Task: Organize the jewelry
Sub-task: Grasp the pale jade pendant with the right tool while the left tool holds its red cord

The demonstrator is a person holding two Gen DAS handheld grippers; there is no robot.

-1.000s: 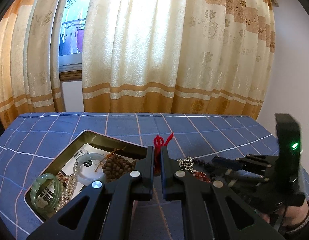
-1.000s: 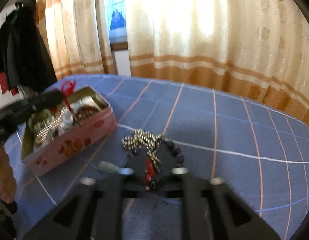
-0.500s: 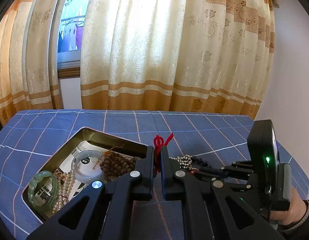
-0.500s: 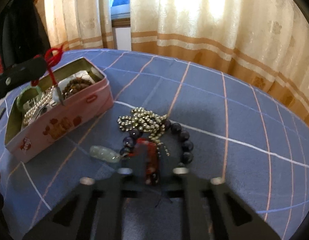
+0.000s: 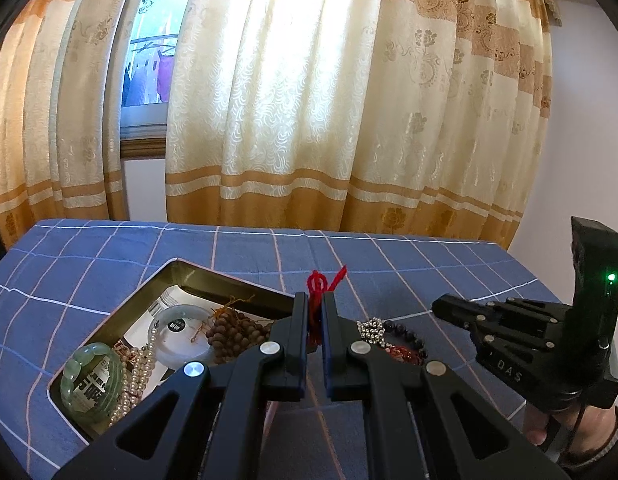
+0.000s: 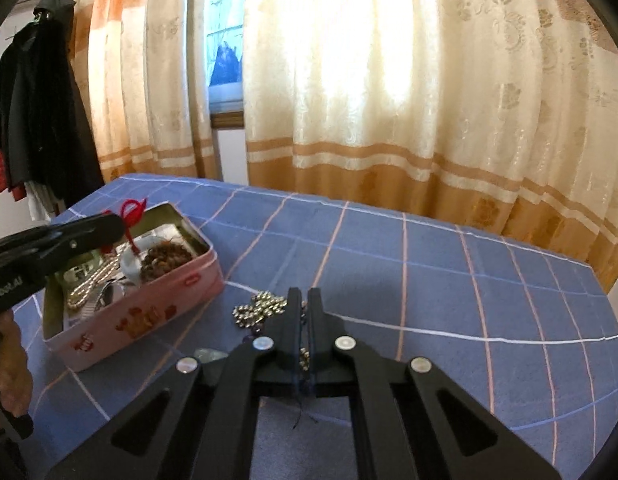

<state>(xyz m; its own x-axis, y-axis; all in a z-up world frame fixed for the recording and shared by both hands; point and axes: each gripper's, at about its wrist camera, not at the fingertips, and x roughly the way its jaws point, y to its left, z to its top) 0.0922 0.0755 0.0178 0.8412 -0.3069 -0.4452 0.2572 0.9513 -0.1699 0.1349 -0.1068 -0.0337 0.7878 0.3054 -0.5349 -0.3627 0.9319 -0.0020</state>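
Observation:
My left gripper (image 5: 316,298) is shut on a red cord (image 5: 317,280) and holds it above the open pink tin (image 6: 149,312), which shows gold inside in the left wrist view (image 5: 109,320). The tin holds a green bangle (image 5: 91,380), a pearl string (image 5: 137,372), a white bangle (image 5: 183,332) and brown beads (image 5: 237,330). My right gripper (image 6: 304,300) is shut low over a pile of silver ball chain (image 6: 261,308) and dark and red beads (image 5: 405,344) on the blue cloth; what it grips is hidden. A pale green pendant (image 6: 209,356) lies left of its fingers.
The table has a blue checked cloth (image 6: 429,280). Cream and orange curtains (image 5: 329,120) hang behind it. A dark coat (image 6: 33,112) hangs at the far left. The right gripper's body (image 5: 549,340) sits at the right in the left wrist view.
My right gripper has tilted up and come down closer on the jewelry pile, its fingers closing together. My left gripper has kept the red cord over the tin, rising slightly.

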